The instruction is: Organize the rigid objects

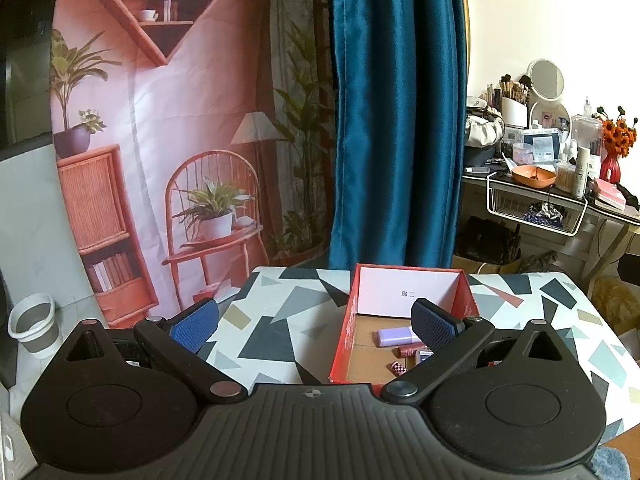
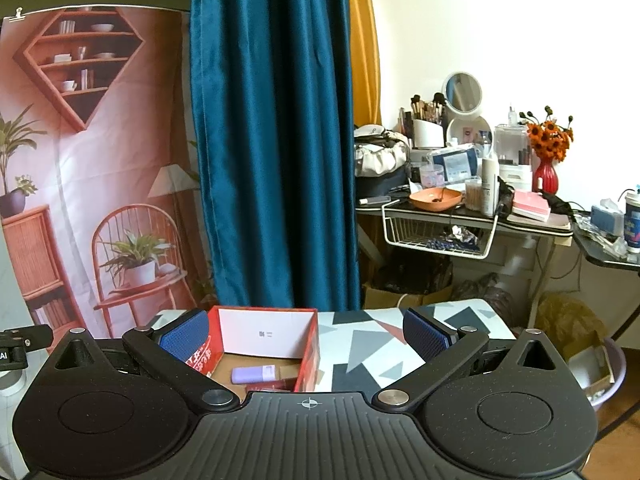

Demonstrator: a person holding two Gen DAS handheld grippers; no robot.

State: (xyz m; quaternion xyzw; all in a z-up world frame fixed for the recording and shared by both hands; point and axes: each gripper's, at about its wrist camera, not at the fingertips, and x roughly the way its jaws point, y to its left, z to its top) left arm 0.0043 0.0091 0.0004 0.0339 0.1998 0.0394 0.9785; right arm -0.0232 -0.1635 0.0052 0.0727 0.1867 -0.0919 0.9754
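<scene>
A red cardboard box (image 1: 345, 332) with a white inner back wall stands on the patterned table (image 1: 276, 320). Inside lie a lilac block (image 1: 394, 336), a reddish-brown tube (image 1: 412, 349) and a small checkered item (image 1: 399, 369). My left gripper (image 1: 316, 326) is open and empty, raised above the table, its right finger over the box. In the right wrist view the same box (image 2: 310, 354) sits low and left of centre with the lilac block (image 2: 248, 374) and a red tube (image 2: 268, 387) in it. My right gripper (image 2: 306, 338) is open and empty, straddling the box.
A blue curtain (image 1: 396, 120) and a printed backdrop (image 1: 160, 140) hang behind the table. A cluttered dressing table (image 2: 480, 208) with a wire basket (image 2: 440, 236), a mirror and an orange bowl stands at the right. A white bin (image 1: 34, 324) sits on the floor at left.
</scene>
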